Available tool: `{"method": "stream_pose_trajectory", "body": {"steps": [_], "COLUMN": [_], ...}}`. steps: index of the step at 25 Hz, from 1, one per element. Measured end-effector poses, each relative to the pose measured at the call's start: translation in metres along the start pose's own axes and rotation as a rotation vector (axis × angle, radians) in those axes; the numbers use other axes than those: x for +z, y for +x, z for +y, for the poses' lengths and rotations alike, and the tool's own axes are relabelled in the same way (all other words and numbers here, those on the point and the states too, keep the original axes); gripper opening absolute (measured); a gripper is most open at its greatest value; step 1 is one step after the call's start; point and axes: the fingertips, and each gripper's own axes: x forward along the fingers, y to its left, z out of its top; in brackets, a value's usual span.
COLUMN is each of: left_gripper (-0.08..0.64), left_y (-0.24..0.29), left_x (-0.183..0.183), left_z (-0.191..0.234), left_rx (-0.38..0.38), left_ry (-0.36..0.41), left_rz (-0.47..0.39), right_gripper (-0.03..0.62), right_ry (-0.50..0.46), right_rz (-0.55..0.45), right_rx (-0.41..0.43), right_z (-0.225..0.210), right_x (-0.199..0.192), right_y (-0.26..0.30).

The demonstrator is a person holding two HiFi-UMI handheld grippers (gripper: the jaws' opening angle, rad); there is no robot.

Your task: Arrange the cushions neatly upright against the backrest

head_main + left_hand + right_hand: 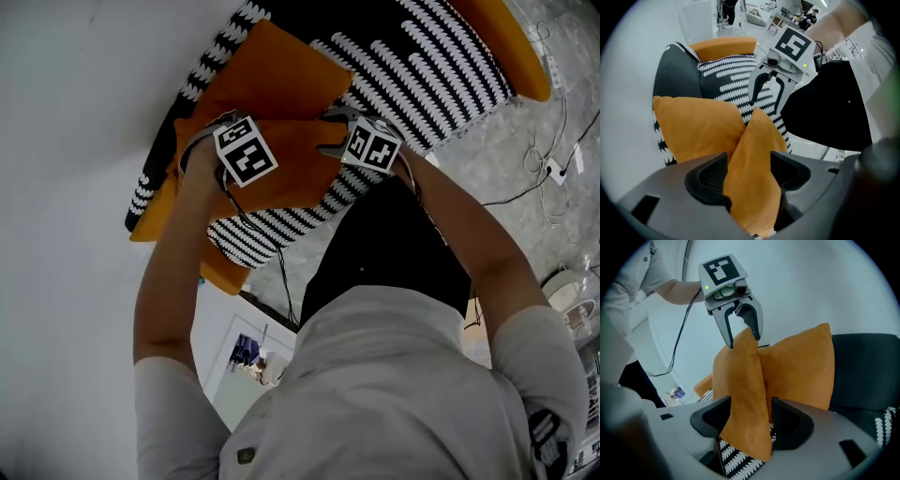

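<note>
The left gripper (750, 174) has its jaws spread wide, and a soft, square orange fabric cushion (757, 140) stands edge-on in the gap between them; the pads bracket the fabric loosely and do not pinch it. The right gripper (751, 420) faces it from the far end of the same cushion with its jaws equally wide. The cushion's edge runs between them, with a clear gap at one pad. Each gripper sees the other straddling the cushion's far upper corner. Just beyond the left gripper's left jaw, a second orange cushion (696, 129) of the same kind touches the first along one edge and leans back on the dark grey backrest (675, 77) of a rounded armchair. Under both grippers lies the armchair's black-and-white patterned seat (729, 77), edged in orange. In the head view both grippers sit close together over the cushions.
</note>
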Motion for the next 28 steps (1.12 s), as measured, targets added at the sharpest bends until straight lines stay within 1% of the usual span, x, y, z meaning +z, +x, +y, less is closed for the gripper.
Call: {"method": "stream_pose_trajectory", "body": {"steps": [4, 7, 10, 17, 20, 22, 23, 25, 28], "left_gripper": [0.291, 0.291, 0.291, 0.290, 0.288, 0.256, 0.233, 0.170, 0.107], "left_y": [0.020, 0.033, 0.043, 0.065, 0.073, 0.074, 0.075, 0.074, 0.072], "left_x": [-0.004, -0.011, -0.017, -0.037, -0.041, -0.043, -0.043, -0.042, -0.040], "left_z": [0.010, 0.010, 0.011, 0.010, 0.009, 0.007, 0.005, 0.001, -0.003], "left_rx": [-0.026, -0.061, -0.083, -0.124, -0.143, -0.157, -0.164, -0.176, -0.172], "left_ry": [0.001, -0.003, -0.009, -0.026, -0.042, -0.052, -0.053, -0.051, -0.048], "left_rz": [0.050, 0.098, 0.141, 0.195, 0.197, 0.201, 0.206, 0.217, 0.218], "right_gripper": [0.270, 0.270, 0.270, 0.273, 0.273, 0.270, 0.255, 0.206, 0.140], "right_ry": [-0.007, -0.001, 0.012, 0.010, 0.021, 0.024, 0.016, -0.018, -0.045], "right_rz": [0.040, 0.072, 0.098, 0.165, 0.179, 0.192, 0.201, 0.219, 0.229], "right_rx": [0.039, 0.084, 0.109, 0.188, 0.199, 0.203, 0.204, 0.204, 0.195], "right_z": [-0.012, -0.016, -0.022, -0.018, -0.020, -0.020, -0.017, -0.012, -0.010], "right_x": [-0.019, -0.036, -0.050, -0.066, -0.070, -0.070, -0.070, -0.070, -0.069], "right_y": [0.022, 0.041, 0.057, 0.098, 0.109, 0.112, 0.113, 0.112, 0.109]}}
